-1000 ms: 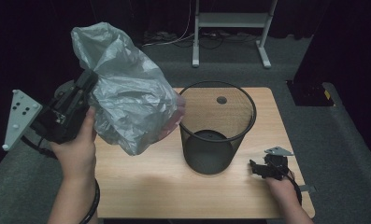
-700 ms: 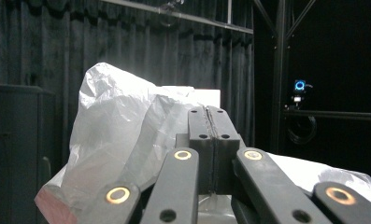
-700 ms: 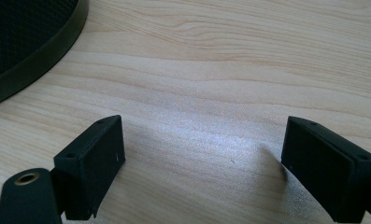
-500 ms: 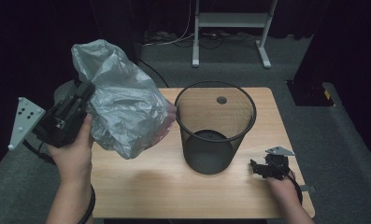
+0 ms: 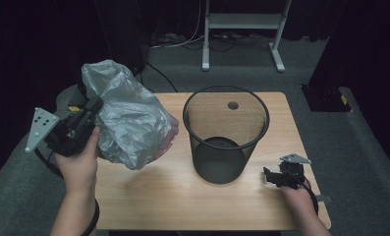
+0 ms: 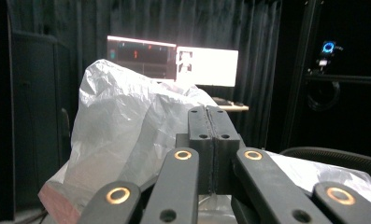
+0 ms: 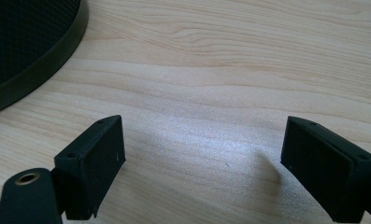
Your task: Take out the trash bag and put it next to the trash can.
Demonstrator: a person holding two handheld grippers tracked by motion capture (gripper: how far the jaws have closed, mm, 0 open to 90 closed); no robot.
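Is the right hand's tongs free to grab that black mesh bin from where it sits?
Probably yes: the right tongs rest open on the table just beside the bin, with only bare wood between them.

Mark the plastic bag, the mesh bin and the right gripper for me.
plastic bag (image 5: 128, 123), high view, middle of the crumpled film.
mesh bin (image 5: 225, 96), high view, far rim.
right gripper (image 7: 202, 172), right gripper view, midway between its open jaws.

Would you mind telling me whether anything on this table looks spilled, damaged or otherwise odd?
Nothing stands out. The mesh wastebasket stands upright on the wooden table, the crumpled plastic bag is clamped in the left gripper, and the right gripper rests open beside the basket.
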